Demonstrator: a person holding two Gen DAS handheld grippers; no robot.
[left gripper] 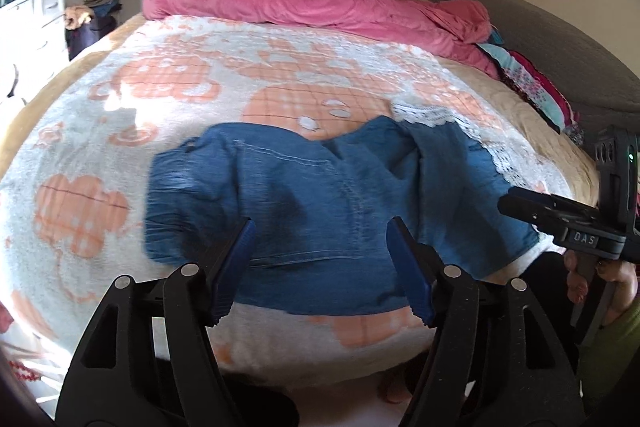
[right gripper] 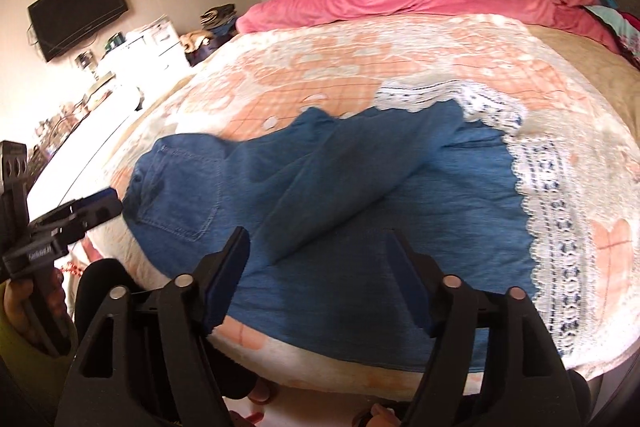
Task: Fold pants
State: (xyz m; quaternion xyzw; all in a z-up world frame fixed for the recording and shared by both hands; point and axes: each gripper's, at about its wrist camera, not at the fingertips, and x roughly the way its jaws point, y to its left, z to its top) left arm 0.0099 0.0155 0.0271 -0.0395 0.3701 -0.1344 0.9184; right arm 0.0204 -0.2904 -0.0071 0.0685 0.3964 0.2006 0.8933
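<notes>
Left wrist view first: the left gripper (left gripper: 320, 267) hangs over the pants (left gripper: 320, 195) with its jaws apart and nothing between them, so the denim just lies loose near the bed's (left gripper: 560, 143) front edge. The pants look roughly folded already, waist end toward the left side of the bed. The right gripper (left gripper: 520, 205) pokes in from the right.

Right wrist view: the right gripper (right gripper: 320, 279) also has its jaws apart, empty, above the pants (right gripper: 360, 211). One leg lies slanted across the other, not lined up, and the lower hem touches the bed's front edge. My guess at the risk: a sloppy next grab pinches the lacy blanket (right gripper: 552, 211) along with the denim, or drags the pile off that edge. The left gripper (right gripper: 96, 207) shows at the left.

Containers: none I can see holding anything relevant.
</notes>
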